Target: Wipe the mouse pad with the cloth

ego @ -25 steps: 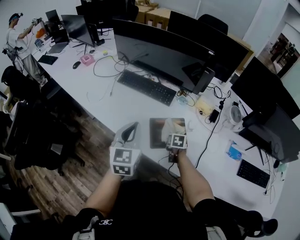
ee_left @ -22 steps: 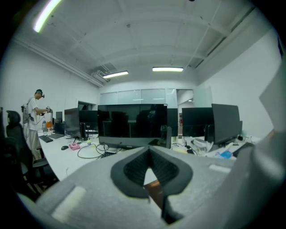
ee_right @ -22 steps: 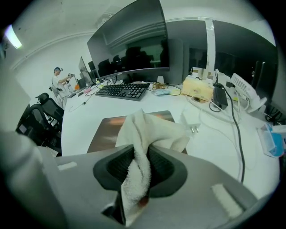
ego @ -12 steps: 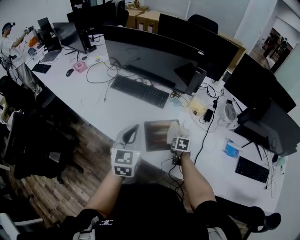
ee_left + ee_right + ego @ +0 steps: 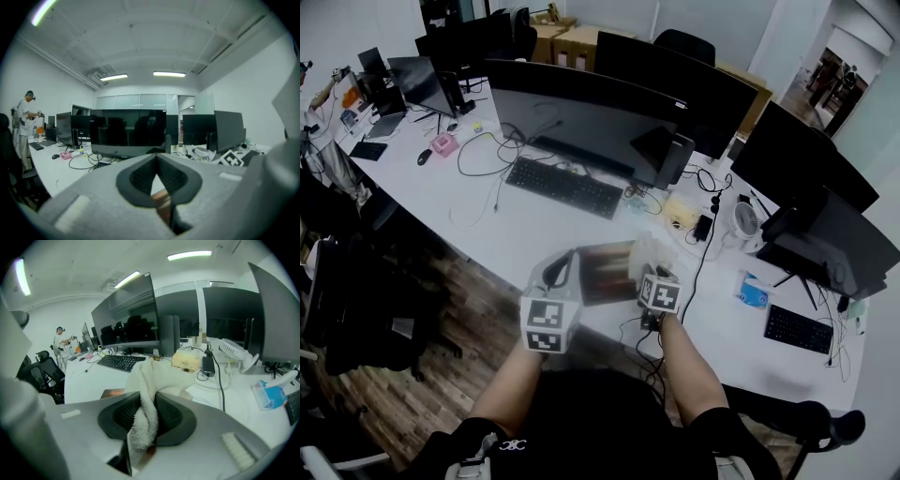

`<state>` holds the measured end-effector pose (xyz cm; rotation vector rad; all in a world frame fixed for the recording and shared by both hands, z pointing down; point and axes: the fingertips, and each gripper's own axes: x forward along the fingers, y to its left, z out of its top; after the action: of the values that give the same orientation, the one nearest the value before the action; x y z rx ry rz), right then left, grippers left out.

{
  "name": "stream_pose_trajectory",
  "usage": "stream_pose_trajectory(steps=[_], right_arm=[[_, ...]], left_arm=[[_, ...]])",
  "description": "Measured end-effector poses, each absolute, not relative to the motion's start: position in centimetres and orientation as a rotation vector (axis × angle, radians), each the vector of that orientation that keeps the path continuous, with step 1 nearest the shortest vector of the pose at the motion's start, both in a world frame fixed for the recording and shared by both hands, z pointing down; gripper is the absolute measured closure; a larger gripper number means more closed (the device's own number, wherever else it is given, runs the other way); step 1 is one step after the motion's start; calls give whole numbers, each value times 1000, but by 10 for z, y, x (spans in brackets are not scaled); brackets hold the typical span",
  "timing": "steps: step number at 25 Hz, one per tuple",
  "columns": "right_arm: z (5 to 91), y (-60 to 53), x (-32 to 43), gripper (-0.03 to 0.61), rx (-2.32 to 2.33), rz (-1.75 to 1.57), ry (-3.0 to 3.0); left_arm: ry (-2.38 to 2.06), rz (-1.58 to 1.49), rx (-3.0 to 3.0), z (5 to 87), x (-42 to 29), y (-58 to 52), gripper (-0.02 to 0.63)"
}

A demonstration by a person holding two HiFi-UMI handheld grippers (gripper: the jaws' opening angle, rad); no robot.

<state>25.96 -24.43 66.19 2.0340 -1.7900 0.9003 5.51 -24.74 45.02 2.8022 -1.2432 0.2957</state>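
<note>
A dark brownish mouse pad lies on the white desk near its front edge. A white cloth sits bunched over the pad's right end, and my right gripper is shut on it. In the right gripper view the cloth rises out from between the black pads, with a corner of the mouse pad to its left. My left gripper hovers by the pad's left edge. Its jaws are shut with nothing held. A strip of the mouse pad shows through their opening.
A black keyboard and a wide monitor stand behind the pad. A black cable runs down the desk to the right, near a white fan and a blue packet. Office chairs stand on the floor at left.
The right gripper has drawn the cloth from the pad's upper middle to its right end. The left gripper has stayed beside the pad's left edge. The head view has shifted.
</note>
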Motion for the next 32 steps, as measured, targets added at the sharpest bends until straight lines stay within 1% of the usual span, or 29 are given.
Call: stream_pose_trajectory(steps=[5,12,17,22,32], right_arm=[[608,-246,261,494,2142,725,-1890],[499,-232,255,494,2278,290,-2002],[447,-212,253,494,2360,99,-2041],[430,-200,247,494,2379,38,-2079],[434,-200,240,494,2375,59,-2091]], left_arm=[[-1227,281,2814,447,60,-249,615],[-1199,256,2830,442,68,-251,615],[-1183,244,2846,440,73,-252,615],[-1165,240,2862,436,76,-253,615],[-1162,237,2872,434,74,-254,615]])
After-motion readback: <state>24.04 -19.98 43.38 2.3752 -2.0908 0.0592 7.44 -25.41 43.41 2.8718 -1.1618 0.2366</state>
